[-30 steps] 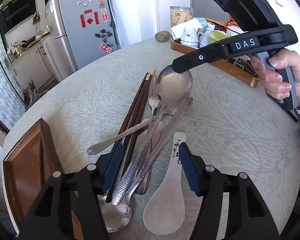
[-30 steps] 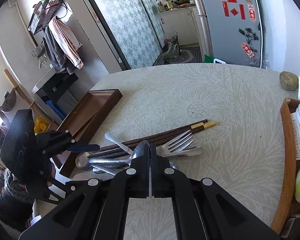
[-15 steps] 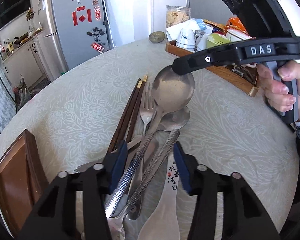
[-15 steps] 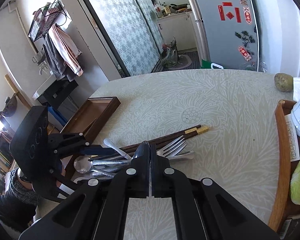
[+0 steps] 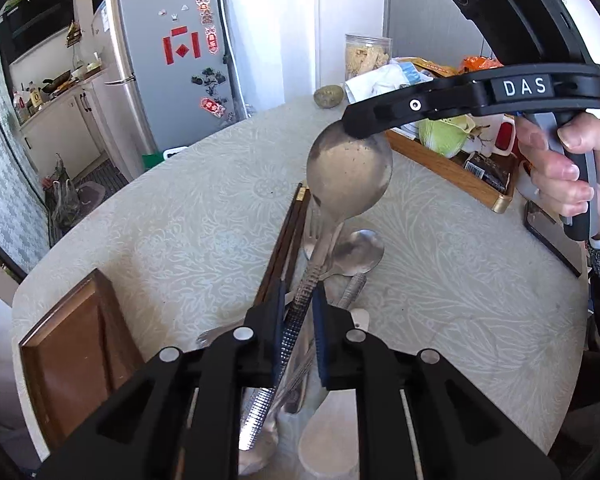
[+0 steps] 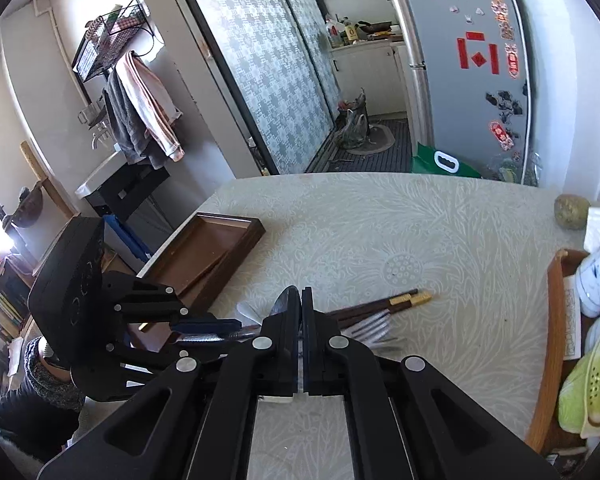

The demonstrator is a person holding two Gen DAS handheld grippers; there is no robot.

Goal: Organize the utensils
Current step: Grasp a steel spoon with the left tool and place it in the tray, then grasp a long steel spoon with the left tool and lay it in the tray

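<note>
round-bowled steel ladle [image 5: 349, 176], knurled handle

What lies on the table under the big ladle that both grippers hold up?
Under the raised ladle lie dark chopsticks, a fork, a second steel spoon and a white rice paddle. The left gripper hides the handle ends.

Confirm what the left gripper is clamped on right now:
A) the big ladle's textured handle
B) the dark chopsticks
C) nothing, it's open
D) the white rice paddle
A: the left gripper pinches the ladle by its textured handle, while the right gripper grips the bowl's rim.
</note>
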